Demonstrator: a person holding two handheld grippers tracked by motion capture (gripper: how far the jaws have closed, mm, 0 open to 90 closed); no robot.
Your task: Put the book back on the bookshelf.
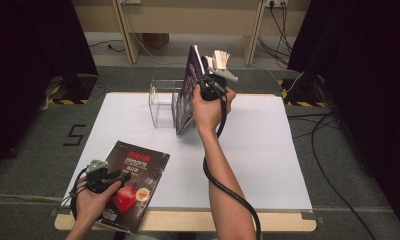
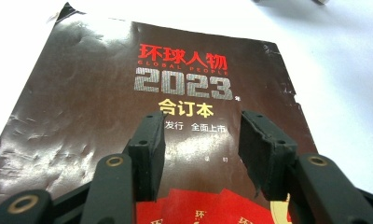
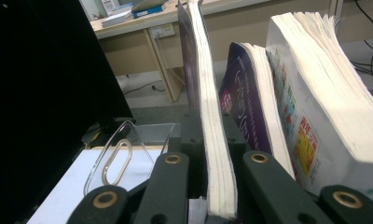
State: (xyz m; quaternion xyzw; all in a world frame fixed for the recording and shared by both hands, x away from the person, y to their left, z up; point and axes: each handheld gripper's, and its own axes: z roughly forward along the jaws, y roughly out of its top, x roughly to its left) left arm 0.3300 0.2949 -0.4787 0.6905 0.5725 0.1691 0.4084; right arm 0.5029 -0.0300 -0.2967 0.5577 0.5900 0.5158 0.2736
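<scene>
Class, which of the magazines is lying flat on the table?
The dark-covered 2023 magazine under the left gripper; the others stand upright by the clear holder.

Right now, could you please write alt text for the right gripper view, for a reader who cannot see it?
The right tool is shut on the page edge of an upright magazine. To its right stand a purple magazine and a thick one; to its left is a clear acrylic holder on the white table.

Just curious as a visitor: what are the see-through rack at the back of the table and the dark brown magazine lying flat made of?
The see-through rack looks like clear acrylic: glossy edges, table visible through it. The dark brown magazine seems to be glossy coated paper: shiny glare, creases, torn corner.
</scene>
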